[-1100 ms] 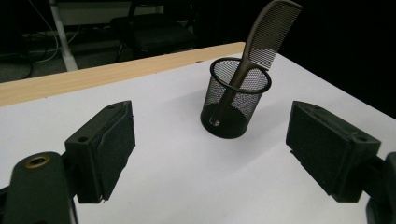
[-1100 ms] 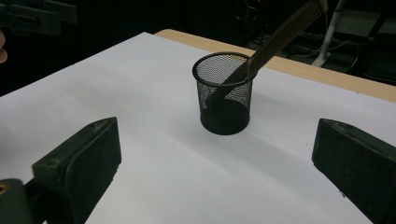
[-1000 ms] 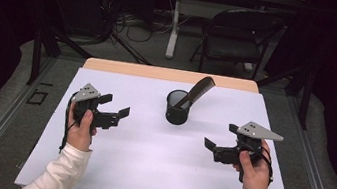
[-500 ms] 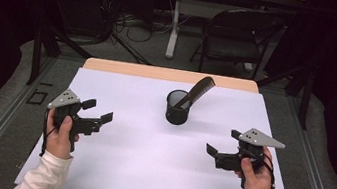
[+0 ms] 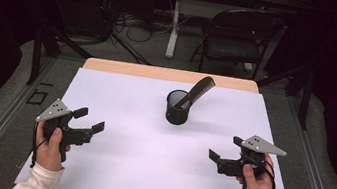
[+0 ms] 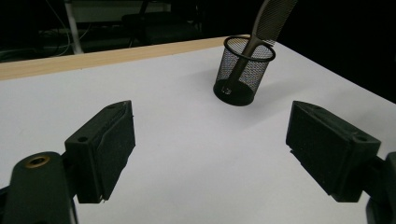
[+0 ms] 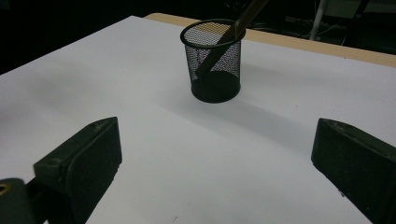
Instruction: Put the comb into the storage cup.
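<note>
On the white table [image 5: 145, 172], near the far middle, the mesh cup [image 5: 177, 107] stood upright with the comb [image 5: 198, 90] leaning inside, while the left gripper [image 5: 89, 119] and right gripper [image 5: 224, 148] waited wide open and empty at the near corners, judged a resting stage; any next move called for a reach to the cup.

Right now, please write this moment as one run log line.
left gripper: open | right gripper: open | dark comb: leaning in black mesh cup
</note>
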Motion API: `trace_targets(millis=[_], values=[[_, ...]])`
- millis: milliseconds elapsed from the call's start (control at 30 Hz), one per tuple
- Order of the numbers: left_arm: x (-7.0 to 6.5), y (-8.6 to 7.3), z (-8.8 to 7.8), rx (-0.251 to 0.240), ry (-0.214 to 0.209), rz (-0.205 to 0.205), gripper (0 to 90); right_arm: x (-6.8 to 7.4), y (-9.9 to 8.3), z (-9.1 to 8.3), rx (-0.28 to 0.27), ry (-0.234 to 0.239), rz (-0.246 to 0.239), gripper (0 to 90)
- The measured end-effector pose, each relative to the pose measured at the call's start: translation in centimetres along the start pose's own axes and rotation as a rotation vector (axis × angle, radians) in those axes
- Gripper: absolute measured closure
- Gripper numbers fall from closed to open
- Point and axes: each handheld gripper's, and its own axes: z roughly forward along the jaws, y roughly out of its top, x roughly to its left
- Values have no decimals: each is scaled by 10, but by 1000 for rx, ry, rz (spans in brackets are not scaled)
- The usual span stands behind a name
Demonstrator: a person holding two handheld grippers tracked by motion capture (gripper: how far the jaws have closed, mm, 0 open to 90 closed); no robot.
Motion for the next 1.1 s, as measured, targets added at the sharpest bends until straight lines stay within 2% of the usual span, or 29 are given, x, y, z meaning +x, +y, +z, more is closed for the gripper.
trace_targets(millis=[267,400,700,1100], values=[[5,-20,-5,-5,16,-29,157,-4,-13,1,-4,-3,30,20],[8,-27,-7,-1,23,-29,157,-5,-20,3,0,-9,36,23],[11,-36,-5,-24,23,-21,157,-9,-32,6,-18,-14,58,27],[16,-43,-4,-25,15,2,157,-6,-46,11,-23,-23,26,28]])
